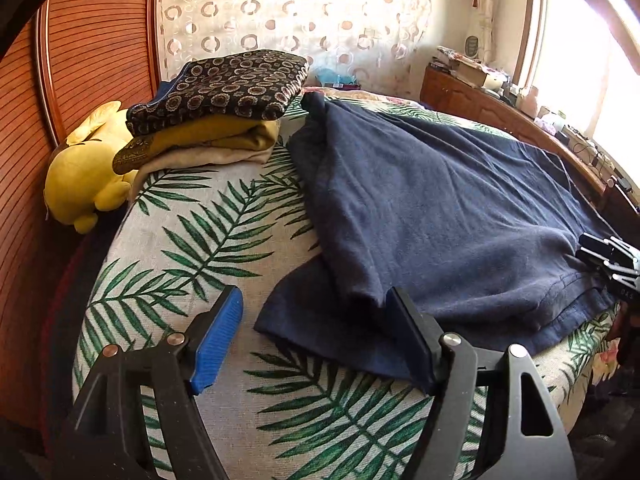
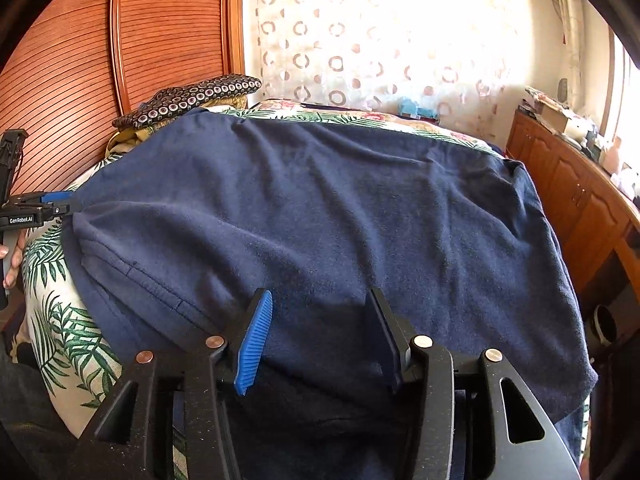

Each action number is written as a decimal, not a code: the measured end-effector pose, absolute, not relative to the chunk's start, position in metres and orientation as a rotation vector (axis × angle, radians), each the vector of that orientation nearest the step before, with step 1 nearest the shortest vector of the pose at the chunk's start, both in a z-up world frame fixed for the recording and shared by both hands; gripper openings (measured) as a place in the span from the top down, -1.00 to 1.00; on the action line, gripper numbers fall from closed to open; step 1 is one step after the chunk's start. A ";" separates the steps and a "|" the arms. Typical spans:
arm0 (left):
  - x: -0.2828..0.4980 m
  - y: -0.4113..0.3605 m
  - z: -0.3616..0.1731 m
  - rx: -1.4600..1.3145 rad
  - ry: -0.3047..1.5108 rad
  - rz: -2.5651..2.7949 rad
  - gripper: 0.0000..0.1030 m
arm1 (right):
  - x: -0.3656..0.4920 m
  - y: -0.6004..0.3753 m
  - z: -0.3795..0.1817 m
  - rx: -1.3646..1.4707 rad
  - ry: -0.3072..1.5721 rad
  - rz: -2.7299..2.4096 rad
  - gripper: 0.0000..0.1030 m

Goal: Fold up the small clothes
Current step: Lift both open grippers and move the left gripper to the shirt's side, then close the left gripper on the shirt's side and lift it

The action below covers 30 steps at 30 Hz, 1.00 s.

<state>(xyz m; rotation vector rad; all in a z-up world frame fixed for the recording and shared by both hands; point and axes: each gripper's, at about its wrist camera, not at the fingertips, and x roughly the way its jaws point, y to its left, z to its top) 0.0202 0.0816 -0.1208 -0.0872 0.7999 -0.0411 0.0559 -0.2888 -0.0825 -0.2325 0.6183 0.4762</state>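
Palm-print bedding (image 1: 208,240) is spread beneath a navy garment (image 1: 440,208) filling the frame's right. Both the left gripper (image 1: 316,344) and right gripper (image 2: 320,340) are held open, nothing gripped. Wrinkles could be trapped if one layer alone is pinched.

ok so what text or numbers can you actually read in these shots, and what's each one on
"GenRobot.AI" in white on the black body of the left gripper, seen in the right wrist view.
Small pale digits on the right gripper at the edge of the left wrist view: too blurred to read.
Items on the wooden cabinet: any labels too small to read.
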 end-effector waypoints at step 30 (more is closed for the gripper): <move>0.065 -0.037 -0.017 -0.053 0.616 -0.497 0.77 | 0.054 -0.331 -0.048 -0.208 0.622 0.425 -0.32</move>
